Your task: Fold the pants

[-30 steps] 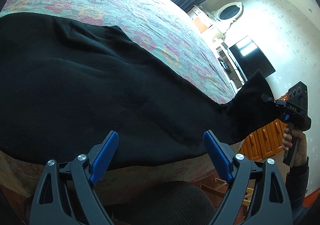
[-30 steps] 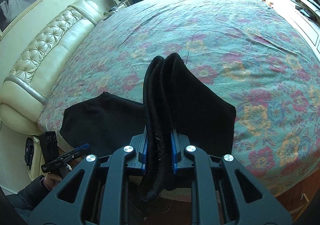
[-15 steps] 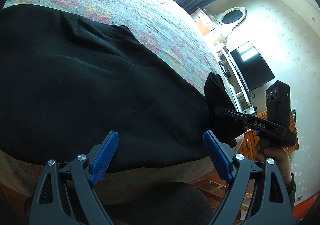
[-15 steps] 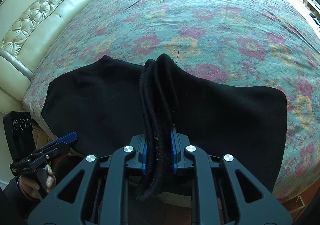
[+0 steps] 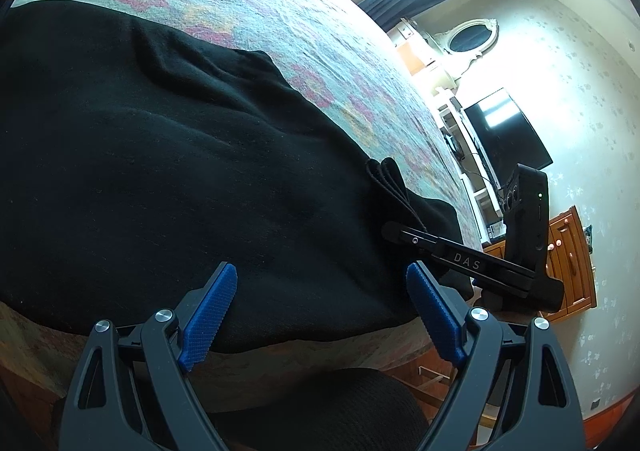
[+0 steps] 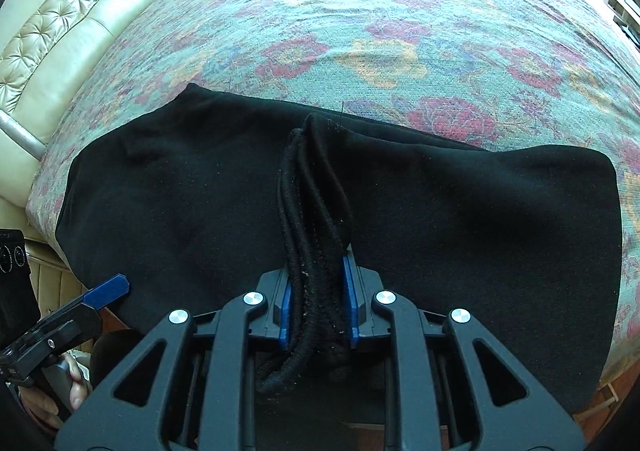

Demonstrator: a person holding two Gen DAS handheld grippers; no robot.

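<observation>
Black pants [image 5: 168, 179] lie spread on the flowered bedspread [image 5: 256, 7] near the bed's front edge. My left gripper [image 5: 320, 315] is open and empty, just off the front edge of the pants. My right gripper [image 6: 316, 291] is shut on a bunched hem of the pants [image 6: 312, 191] and holds it low over the folded cloth [image 6: 480, 219]. The right gripper also shows in the left wrist view [image 5: 472, 263], at the right end of the pants. The left gripper shows at the lower left of the right wrist view [image 6: 100, 291].
A cream tufted headboard [image 6: 68, 23] runs along the bed's left side. A television [image 5: 504, 131], white shelves and a wooden cabinet [image 5: 568, 263] stand past the bed's right side. A dark cushion [image 5: 320, 407] sits below the bed's front edge.
My right gripper has carried the held hem leftward and down over the pants, laying one part onto the other. The left gripper stayed open near the front edge.
</observation>
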